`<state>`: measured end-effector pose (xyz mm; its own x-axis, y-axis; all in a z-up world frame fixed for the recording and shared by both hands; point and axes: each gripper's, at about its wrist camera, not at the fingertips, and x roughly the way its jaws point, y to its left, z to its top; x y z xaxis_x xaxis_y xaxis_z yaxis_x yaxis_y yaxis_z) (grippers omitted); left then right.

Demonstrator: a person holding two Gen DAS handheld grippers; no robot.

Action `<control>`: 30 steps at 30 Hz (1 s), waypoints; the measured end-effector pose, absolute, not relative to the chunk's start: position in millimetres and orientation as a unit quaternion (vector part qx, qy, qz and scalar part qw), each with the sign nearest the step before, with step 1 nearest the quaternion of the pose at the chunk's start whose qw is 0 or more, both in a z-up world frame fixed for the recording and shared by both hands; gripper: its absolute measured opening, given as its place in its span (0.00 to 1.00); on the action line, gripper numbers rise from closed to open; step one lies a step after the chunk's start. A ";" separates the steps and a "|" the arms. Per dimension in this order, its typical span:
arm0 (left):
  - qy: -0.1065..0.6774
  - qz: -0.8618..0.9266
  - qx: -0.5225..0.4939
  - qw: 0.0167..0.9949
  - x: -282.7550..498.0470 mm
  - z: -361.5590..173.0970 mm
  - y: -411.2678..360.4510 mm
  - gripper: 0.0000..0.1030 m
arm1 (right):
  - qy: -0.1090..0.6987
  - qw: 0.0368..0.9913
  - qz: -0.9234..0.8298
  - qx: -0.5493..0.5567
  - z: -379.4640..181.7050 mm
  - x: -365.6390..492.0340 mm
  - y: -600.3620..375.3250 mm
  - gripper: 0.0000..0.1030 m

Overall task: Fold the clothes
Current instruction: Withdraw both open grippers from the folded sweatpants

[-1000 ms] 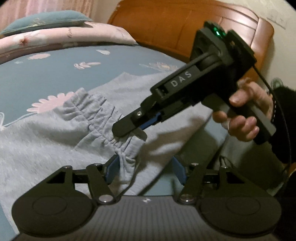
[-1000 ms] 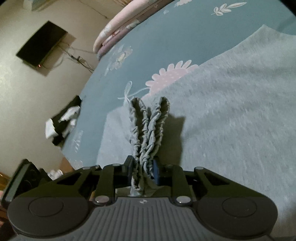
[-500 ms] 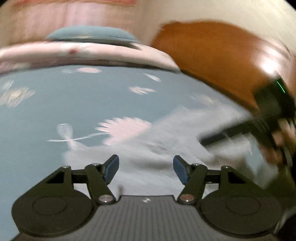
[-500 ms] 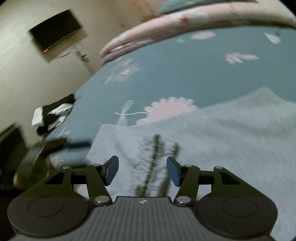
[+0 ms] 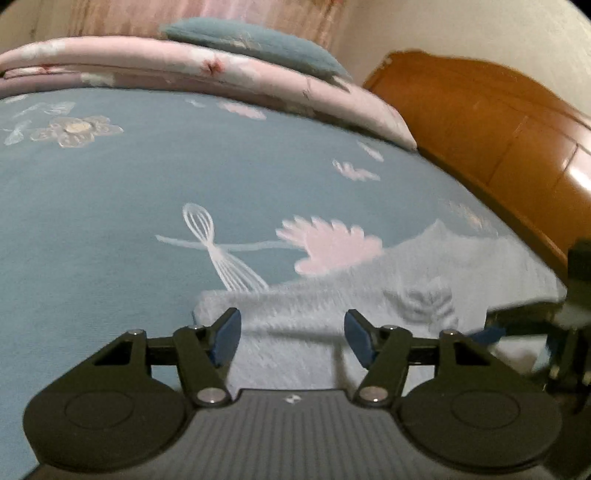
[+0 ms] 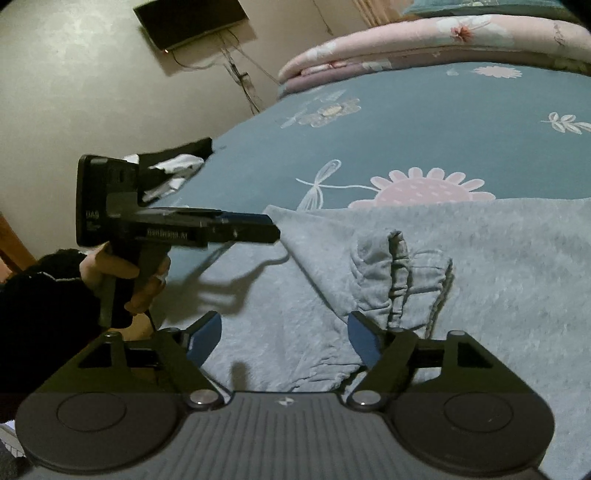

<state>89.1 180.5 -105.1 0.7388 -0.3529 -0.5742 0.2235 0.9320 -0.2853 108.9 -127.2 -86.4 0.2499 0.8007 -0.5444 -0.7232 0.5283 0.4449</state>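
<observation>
A light grey fleece garment [image 6: 480, 280] lies spread flat on the blue flowered bedsheet [image 6: 424, 122]. Its gathered elastic cuff [image 6: 400, 280] rests crumpled on top of it, free of both grippers. My right gripper [image 6: 284, 336] is open just in front of the cuff, nothing between its blue pads. My left gripper [image 5: 291, 338] is open over the near left edge of the garment [image 5: 369, 295]. The right wrist view shows it side-on, its tip [image 6: 271, 229] beside the garment's far left corner, a hand [image 6: 122, 271] on the handle. The right gripper [image 5: 491, 332] is a blur at the edge of the left wrist view.
A folded pink quilt [image 5: 221, 70] with a blue pillow [image 5: 258, 44] lies along the far side of the bed. A wooden headboard [image 5: 498, 140] stands on the right. Dark and white clothes [image 6: 173, 173] lie at the bed's left edge, below a wall-mounted screen [image 6: 192, 18].
Both grippers have let go of the gathered cuff and opened. The cuff now lies on the garment. The left gripper has swung away to the garment's left corner.
</observation>
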 end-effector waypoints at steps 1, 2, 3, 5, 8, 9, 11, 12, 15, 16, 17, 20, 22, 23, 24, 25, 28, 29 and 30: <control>0.321 -0.152 -0.097 0.930 89.1 -102.7 180.6 0.62 | 0.375 0.790 0.482 0.050 -86.5 107.4 -125.8 0.79; 0.318 -0.148 -0.095 0.932 89.9 -101.2 180.5 0.62 | 0.373 0.792 0.482 0.049 -86.7 106.0 -124.4 0.80; 0.327 -0.140 -0.088 0.930 93.5 -103.9 179.5 0.62 | 0.370 0.793 0.482 0.048 -86.8 104.5 -123.0 0.82; 0.338 -0.133 -0.079 0.928 94.0 -107.2 180.1 0.61 | 0.366 0.795 0.481 0.045 -87.1 101.5 -120.3 0.86; 0.343 -0.128 -0.080 0.927 91.8 -103.7 181.2 0.61 | 0.360 0.799 0.479 0.041 -87.6 97.1 -116.2 0.92; 0.343 -0.127 -0.081 0.927 90.0 -101.0 181.4 0.61 | 0.358 0.801 0.479 0.040 -87.7 95.6 -114.8 0.94; 0.338 -0.136 -0.084 0.928 80.1 -91.9 180.1 0.62 | 0.356 0.803 0.477 0.030 -86.9 93.2 -111.2 0.95; 0.336 -0.144 -0.080 0.927 72.8 -88.8 179.1 0.62 | 0.355 0.804 0.476 0.022 -85.9 92.1 -109.1 0.95; 0.347 -0.174 -0.077 0.918 52.0 -83.0 171.1 0.64 | 0.358 0.808 0.469 -0.006 -77.3 88.3 -104.4 0.95; 0.357 -0.182 -0.077 0.913 46.1 -84.5 167.5 0.64 | 0.351 0.813 0.464 -0.017 -72.1 84.8 -105.4 0.95; 0.368 -0.188 -0.073 0.908 41.1 -87.2 163.8 0.65 | 0.345 0.818 0.459 -0.029 -66.8 81.3 -106.5 0.95; 0.394 -0.168 -0.051 0.902 31.0 -101.6 159.1 0.64 | 0.323 0.837 0.440 -0.037 -55.8 73.9 -120.7 0.96; 0.389 -0.163 -0.071 0.904 23.9 -99.7 164.8 0.65 | 0.324 0.847 0.419 -0.035 -51.6 73.6 -134.9 0.96; 0.386 -0.159 -0.079 0.905 21.0 -94.4 166.5 0.65 | 0.328 0.852 0.407 -0.035 -50.0 74.0 -142.9 0.96; 0.382 -0.157 -0.086 0.907 17.9 -89.2 167.9 0.65 | 0.331 0.857 0.394 -0.035 -48.4 74.4 -150.8 0.96; 0.375 -0.159 -0.084 0.909 14.5 -84.9 167.4 0.65 | 0.334 0.862 0.379 -0.039 -48.0 75.0 -158.4 0.97; 0.370 -0.177 -0.077 0.909 6.9 -77.8 157.5 0.66 | 0.339 0.884 0.313 -0.071 -52.7 77.0 -181.0 0.97; 0.372 -0.183 -0.072 0.907 4.9 -77.5 152.8 0.67 | 0.341 0.891 0.286 -0.088 -57.1 77.6 -187.5 0.97; 0.377 -0.186 -0.066 0.905 3.5 -79.6 147.9 0.67 | 0.347 0.894 0.266 -0.101 -63.1 78.5 -192.7 0.98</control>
